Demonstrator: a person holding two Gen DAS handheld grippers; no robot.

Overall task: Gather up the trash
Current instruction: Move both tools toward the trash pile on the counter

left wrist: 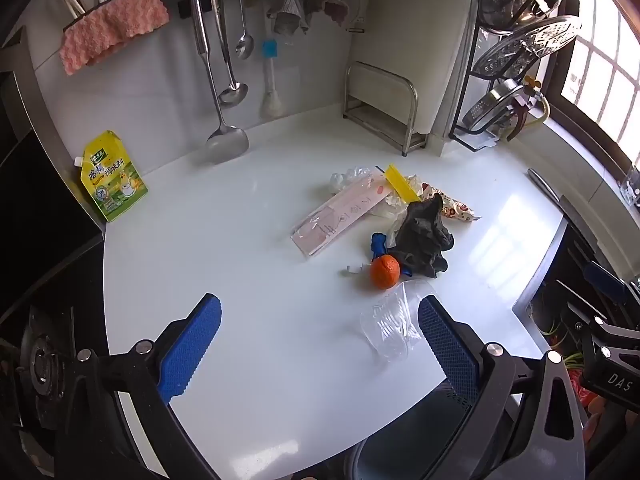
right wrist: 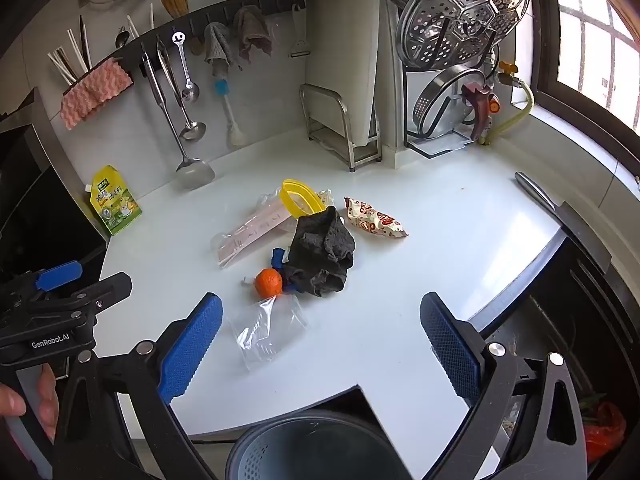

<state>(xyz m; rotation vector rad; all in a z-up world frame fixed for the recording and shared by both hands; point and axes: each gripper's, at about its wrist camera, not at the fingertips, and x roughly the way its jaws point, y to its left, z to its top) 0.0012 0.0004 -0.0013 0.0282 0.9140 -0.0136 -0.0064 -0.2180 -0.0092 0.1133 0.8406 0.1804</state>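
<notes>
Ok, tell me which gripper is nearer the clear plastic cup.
Left. The left gripper has the clear plastic cup just inside its right finger; the right gripper sits further right, cup by its left finger.

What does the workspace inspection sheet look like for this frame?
Surface: white counter, glossy, sunlit.
Job's things: clear plastic bag nearest; orange peel, dark crumpled cloth, snack wrapper, pink packet, yellow ring behind; grey bin below counter edge.
Clutter: yellow seasoning pouch at wall.
Grippers: left claw and right claw open, holding nothing.
Cables: nothing seen.
Surroundings: hanging utensils, steamer rack, window.
</notes>
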